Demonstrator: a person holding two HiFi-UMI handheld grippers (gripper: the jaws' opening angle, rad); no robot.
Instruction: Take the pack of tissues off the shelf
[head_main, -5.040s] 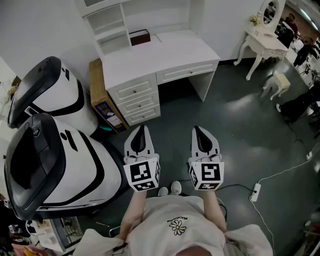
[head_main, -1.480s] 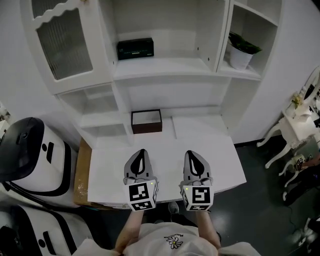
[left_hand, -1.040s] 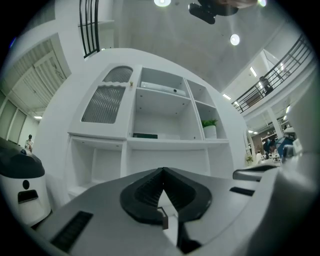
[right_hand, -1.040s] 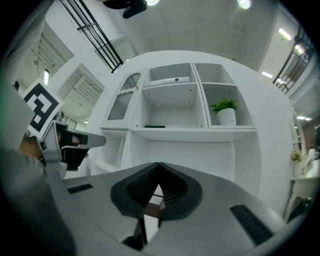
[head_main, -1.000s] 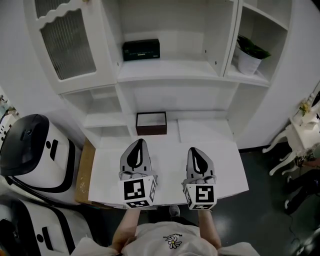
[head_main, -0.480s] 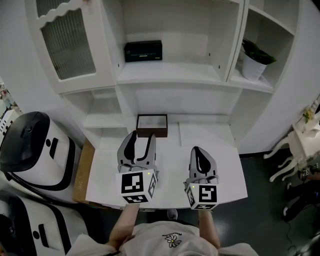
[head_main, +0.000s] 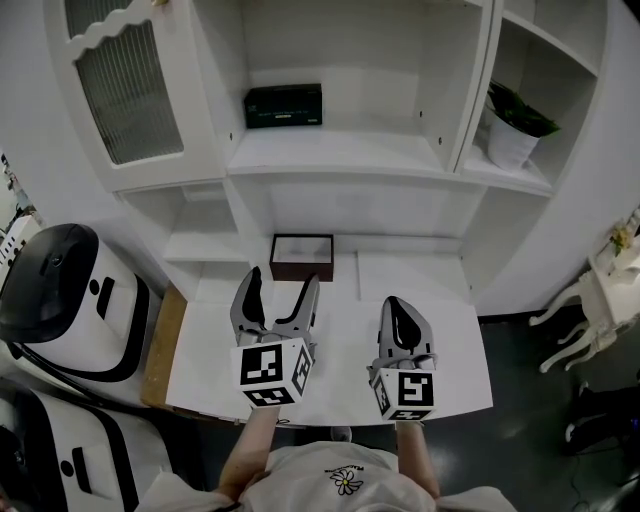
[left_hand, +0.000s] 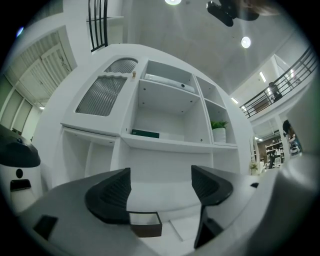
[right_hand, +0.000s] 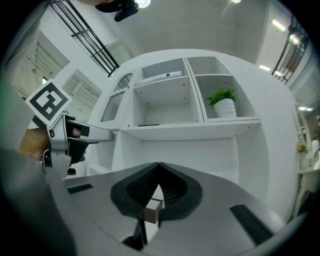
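Pack of tissues (head_main: 284, 105), dark green and oblong, lies flat on the middle shelf (head_main: 340, 152) of a white wall unit, toward the left of its compartment and close to the back wall. No hand-held gripper touches it. In the next compartment to the right stands a potted plant (head_main: 515, 125) in a white pot, and to the left a cabinet door (head_main: 125, 90) with ribbed glass is shut. Below the shelf, an open brown box (head_main: 302, 257) sits at the back of the white tabletop (head_main: 430, 340). Over the tabletop, well short of the shelf, the left hand-held gripper (head_main: 282, 280) points at the unit, its jaws opening and spread wide with nothing between them. Beside it, the right hand-held gripper (head_main: 397, 306) has its jaws pressed together at the tips and is empty. A white-and-black machine (head_main: 60, 300) stands left of the tabletop.
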